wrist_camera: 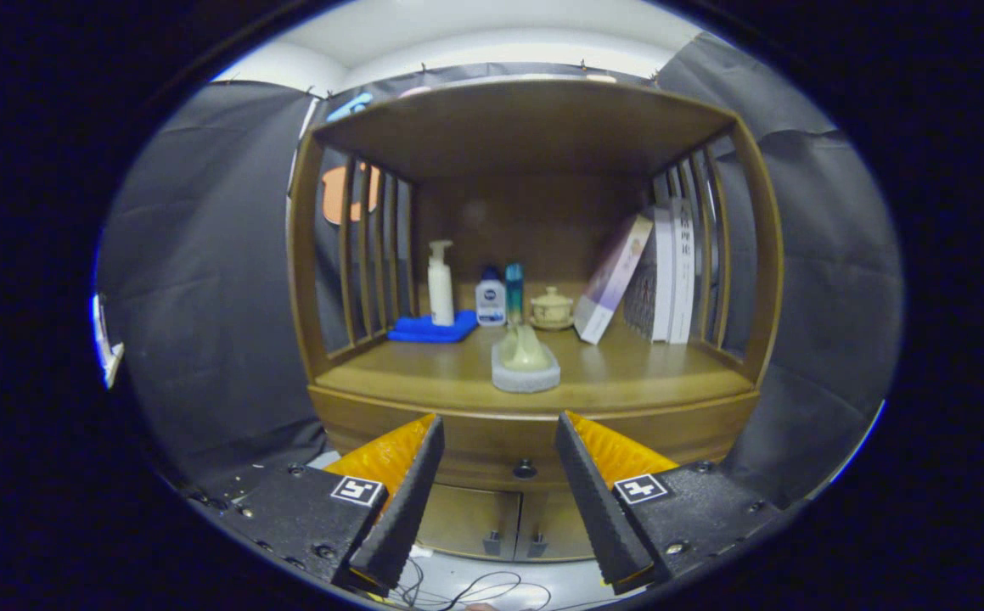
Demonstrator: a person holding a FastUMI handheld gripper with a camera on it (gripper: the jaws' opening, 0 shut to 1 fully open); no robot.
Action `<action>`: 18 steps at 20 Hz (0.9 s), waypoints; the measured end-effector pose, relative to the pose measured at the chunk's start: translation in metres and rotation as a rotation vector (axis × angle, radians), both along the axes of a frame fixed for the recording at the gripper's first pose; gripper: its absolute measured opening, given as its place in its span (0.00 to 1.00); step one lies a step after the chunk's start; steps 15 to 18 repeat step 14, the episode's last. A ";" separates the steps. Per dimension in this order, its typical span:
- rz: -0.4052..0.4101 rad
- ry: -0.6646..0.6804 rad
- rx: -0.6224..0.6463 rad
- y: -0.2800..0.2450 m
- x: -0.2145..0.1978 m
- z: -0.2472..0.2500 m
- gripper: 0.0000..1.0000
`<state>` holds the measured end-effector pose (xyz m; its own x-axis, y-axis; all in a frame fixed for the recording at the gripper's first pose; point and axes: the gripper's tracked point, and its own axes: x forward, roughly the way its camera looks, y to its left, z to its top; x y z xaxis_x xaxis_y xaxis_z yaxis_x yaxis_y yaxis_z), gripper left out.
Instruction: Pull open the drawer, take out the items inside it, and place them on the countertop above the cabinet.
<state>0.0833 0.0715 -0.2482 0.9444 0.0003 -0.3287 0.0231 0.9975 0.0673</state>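
Your gripper [498, 428] was spread wide with nothing between the fingers [411, 484], hanging in front of the wooden cabinet [534, 441] and apart from it. The drawer [492, 462] sat closed under the countertop [424, 373], flush with the front. Its small dark knob [525, 468] showed in the gap between your fingers, slightly nearer the right one, with no contact. Below the drawer, two lower doors [508, 522] were closed, each with a small handle near the middle seam.

On the countertop, near the front edge and beyond your fingertips, a pale yellow-green item sat in a grey tray [525, 373]; I couldn't tell what the item was. Further back, from left to right: a white pump bottle [440, 284] standing on a folded blue cloth [430, 328], a small white bottle with a blue cap [491, 299], a slim teal bottle [514, 288], and a lidded cream cup on a saucer [551, 308]. To the right, a box [613, 276] leaned against upright books [674, 271] by the slatted side of the cabinet.

Loose cables [475, 587] lay on the floor below your fingers. The drawer's contents were hidden behind the closed front.
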 end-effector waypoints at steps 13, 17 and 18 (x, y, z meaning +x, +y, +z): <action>0.043 -0.237 -0.003 -0.020 -0.106 0.164 1.00; 0.042 -0.241 0.003 -0.023 -0.111 0.168 1.00; 0.042 -0.241 0.003 -0.023 -0.111 0.168 1.00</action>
